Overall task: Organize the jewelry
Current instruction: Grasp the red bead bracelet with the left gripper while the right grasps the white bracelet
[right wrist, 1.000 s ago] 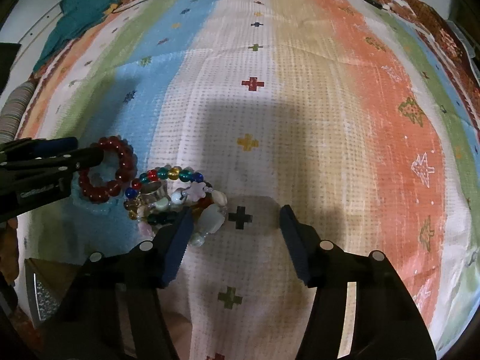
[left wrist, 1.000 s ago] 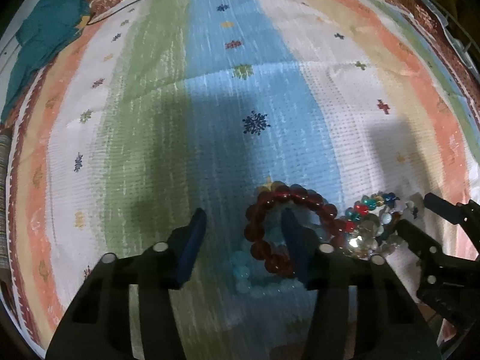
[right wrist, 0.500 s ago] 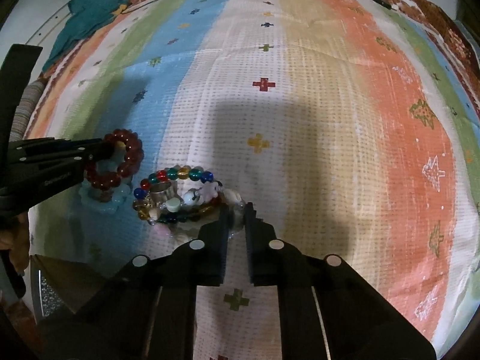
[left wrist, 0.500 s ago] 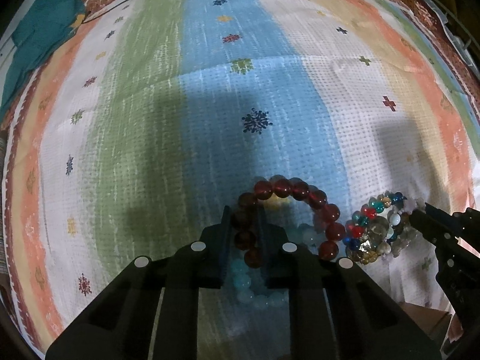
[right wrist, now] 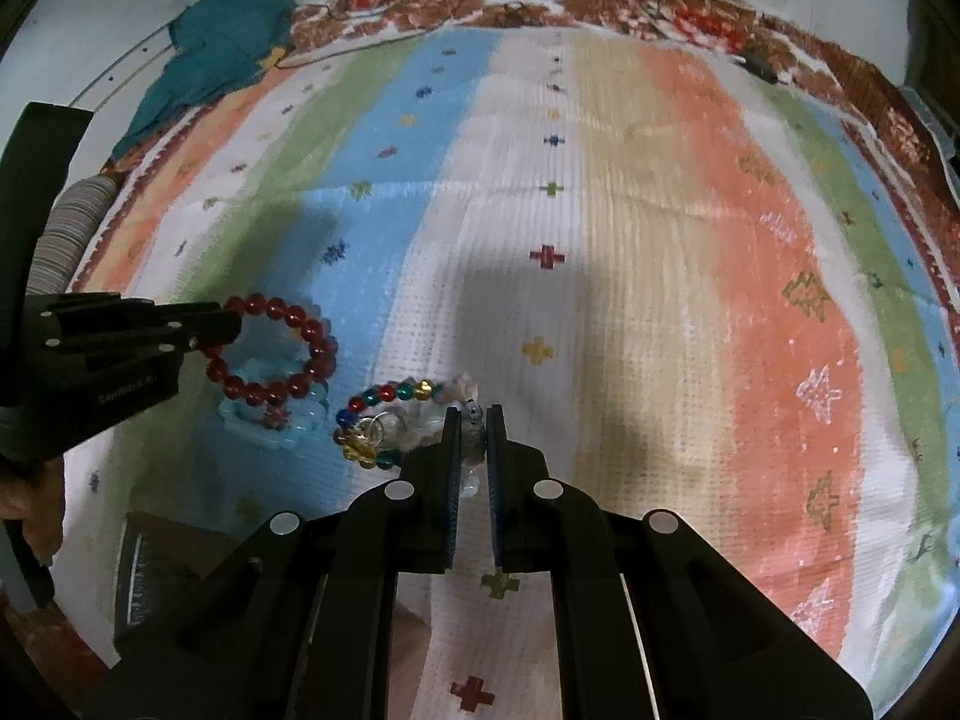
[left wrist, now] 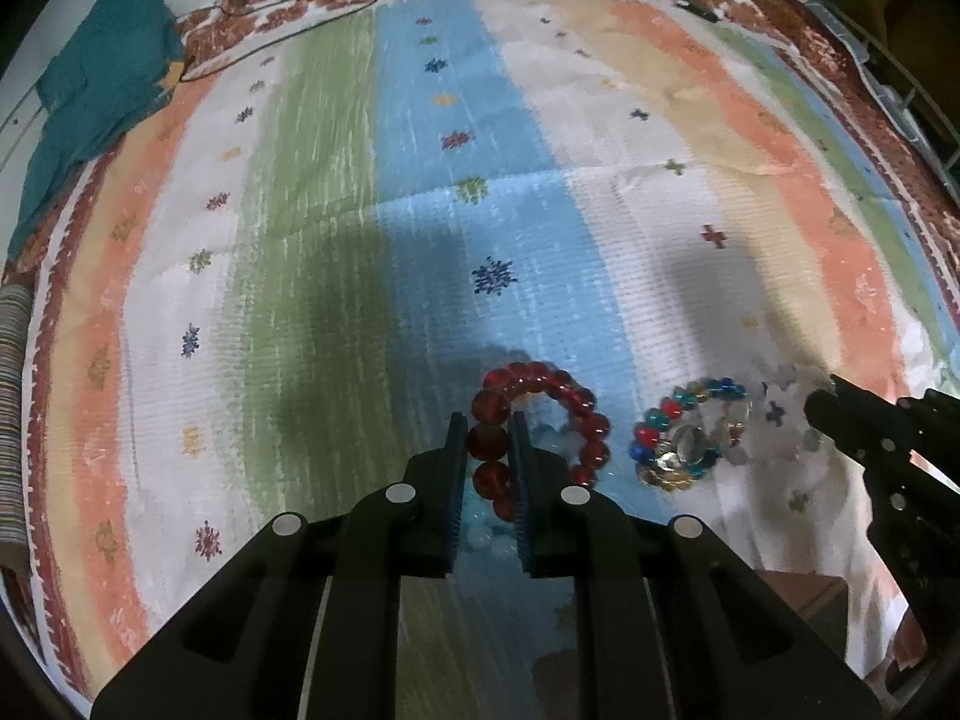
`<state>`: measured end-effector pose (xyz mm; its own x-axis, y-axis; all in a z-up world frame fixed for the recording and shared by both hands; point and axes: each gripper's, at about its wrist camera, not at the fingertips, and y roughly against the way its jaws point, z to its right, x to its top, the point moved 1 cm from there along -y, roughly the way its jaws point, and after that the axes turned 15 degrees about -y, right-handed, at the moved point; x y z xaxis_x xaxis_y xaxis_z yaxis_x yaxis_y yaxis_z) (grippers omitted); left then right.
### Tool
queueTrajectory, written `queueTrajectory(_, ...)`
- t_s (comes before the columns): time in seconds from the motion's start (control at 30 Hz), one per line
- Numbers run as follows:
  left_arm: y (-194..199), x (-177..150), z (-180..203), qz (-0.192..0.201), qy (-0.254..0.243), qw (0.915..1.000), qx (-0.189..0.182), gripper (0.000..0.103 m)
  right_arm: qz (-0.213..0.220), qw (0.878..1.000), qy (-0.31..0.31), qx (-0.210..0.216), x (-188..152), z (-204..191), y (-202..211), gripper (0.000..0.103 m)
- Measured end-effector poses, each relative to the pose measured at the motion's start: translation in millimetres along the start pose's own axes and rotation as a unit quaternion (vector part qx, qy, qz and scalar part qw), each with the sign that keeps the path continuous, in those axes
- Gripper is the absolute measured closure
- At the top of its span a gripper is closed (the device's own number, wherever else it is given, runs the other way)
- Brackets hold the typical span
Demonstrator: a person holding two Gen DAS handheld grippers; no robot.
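My left gripper is shut on a dark red bead bracelet, holding it just above the striped cloth; it also shows in the right wrist view. A pale blue bead bracelet lies under the red one. My right gripper is shut on a bracelet of pale, clear and grey beads. A multicoloured bead bracelet with a small ring lies tangled beside it, also in the left wrist view.
A striped cloth with small cross motifs covers the surface. A teal cloth lies at the far left corner. A thin cable runs along the far edge. A dark box sits at the near left.
Both grippers went from open to shut, the left on the red bracelet, the right on the pale bead bracelet. The red bracelet has lifted slightly off the blue one.
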<state>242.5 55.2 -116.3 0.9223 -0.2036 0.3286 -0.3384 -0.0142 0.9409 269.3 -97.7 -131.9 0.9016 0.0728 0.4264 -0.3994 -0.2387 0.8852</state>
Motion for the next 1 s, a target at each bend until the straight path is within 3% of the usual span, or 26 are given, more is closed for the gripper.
queueTrajectory(0.57,44,-7,26,0.043,-0.020,0.9988,0.012,0.090,0.034,0.999,0.001,0.006,-10,-6,27,0.094)
queueTrajectory(1.0,77,-22,34,0.085,0.000,0.9962,0.017,0.090,0.074,0.997,-0.002,0.021,-19,-9,54,0.094)
